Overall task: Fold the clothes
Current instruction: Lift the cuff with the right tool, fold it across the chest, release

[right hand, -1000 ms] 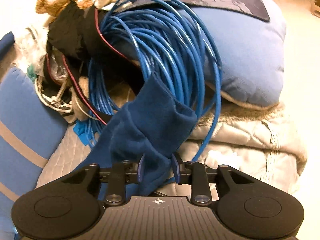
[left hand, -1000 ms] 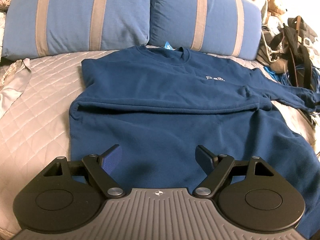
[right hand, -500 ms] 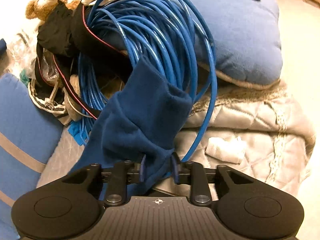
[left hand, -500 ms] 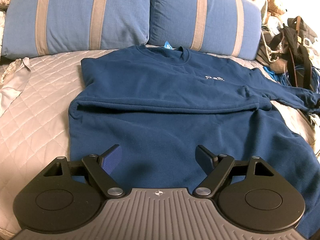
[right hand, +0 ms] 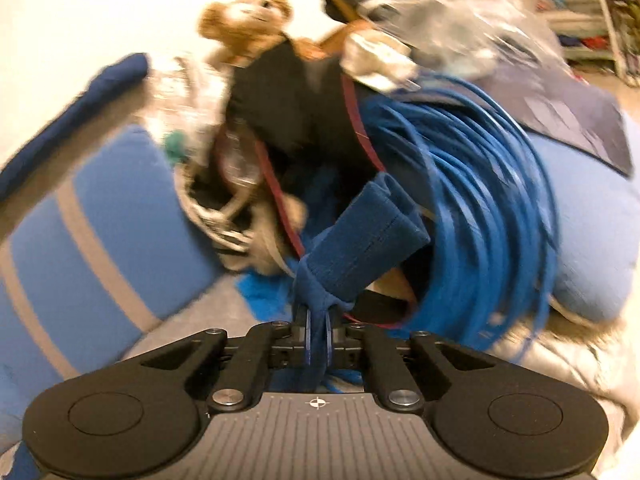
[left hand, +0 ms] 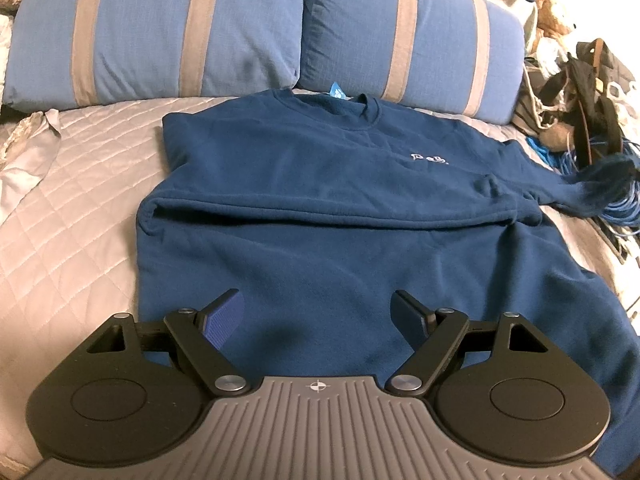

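While your right tool [right hand: 318,338] pinches the sleeve cuff [right hand: 366,246] tight, lift it clear of the blue cable [right hand: 492,208] and lay it across the sweatshirt [left hand: 320,208], your open left tool [left hand: 318,316] waiting empty.

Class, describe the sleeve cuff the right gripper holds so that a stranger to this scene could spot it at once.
Start at the coil of blue cable beside the teddy bear. In front of it, the sweatshirt's dark blue sleeve cuff rises from the right gripper, whose jaws have just closed on it. Unlike the glossy thin cable, it is soft matte fabric with a stitched hem.
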`<state>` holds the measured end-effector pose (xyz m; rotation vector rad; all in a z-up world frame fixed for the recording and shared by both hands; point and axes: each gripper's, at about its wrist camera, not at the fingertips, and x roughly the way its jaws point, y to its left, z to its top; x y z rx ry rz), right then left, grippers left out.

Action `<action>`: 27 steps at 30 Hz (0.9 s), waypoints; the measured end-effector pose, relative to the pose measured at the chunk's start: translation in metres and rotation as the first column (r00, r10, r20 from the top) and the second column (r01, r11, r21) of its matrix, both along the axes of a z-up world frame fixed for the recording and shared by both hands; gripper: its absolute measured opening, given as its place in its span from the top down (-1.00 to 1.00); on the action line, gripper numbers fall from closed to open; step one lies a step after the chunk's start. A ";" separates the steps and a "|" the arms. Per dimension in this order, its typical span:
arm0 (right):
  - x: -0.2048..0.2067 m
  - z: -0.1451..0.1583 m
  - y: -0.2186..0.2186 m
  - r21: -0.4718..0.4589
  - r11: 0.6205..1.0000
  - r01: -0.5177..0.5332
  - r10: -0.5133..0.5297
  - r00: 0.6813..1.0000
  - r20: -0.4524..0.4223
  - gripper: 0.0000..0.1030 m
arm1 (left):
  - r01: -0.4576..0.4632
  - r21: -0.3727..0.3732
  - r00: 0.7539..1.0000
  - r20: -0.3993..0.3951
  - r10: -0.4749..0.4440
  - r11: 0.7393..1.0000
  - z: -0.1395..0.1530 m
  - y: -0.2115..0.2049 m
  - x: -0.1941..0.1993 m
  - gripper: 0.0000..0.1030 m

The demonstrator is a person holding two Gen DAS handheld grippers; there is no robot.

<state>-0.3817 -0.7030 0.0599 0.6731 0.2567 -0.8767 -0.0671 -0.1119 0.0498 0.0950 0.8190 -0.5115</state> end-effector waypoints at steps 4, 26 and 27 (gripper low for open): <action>0.021 0.020 0.024 -0.057 0.993 -0.101 0.101 0.995 0.009 0.83 | -0.009 -0.009 1.000 -0.004 0.009 1.000 0.000 0.001 0.001 -0.57; 0.151 0.032 0.169 -0.131 0.822 -0.554 0.554 0.832 -0.040 0.84 | -0.024 0.051 0.999 0.037 0.023 0.998 0.001 -0.005 -0.006 -0.57; 0.155 0.033 0.179 -0.149 0.807 -0.571 0.570 0.820 -0.057 0.84 | -0.025 0.051 0.999 0.037 0.023 0.998 0.001 -0.004 -0.006 -0.57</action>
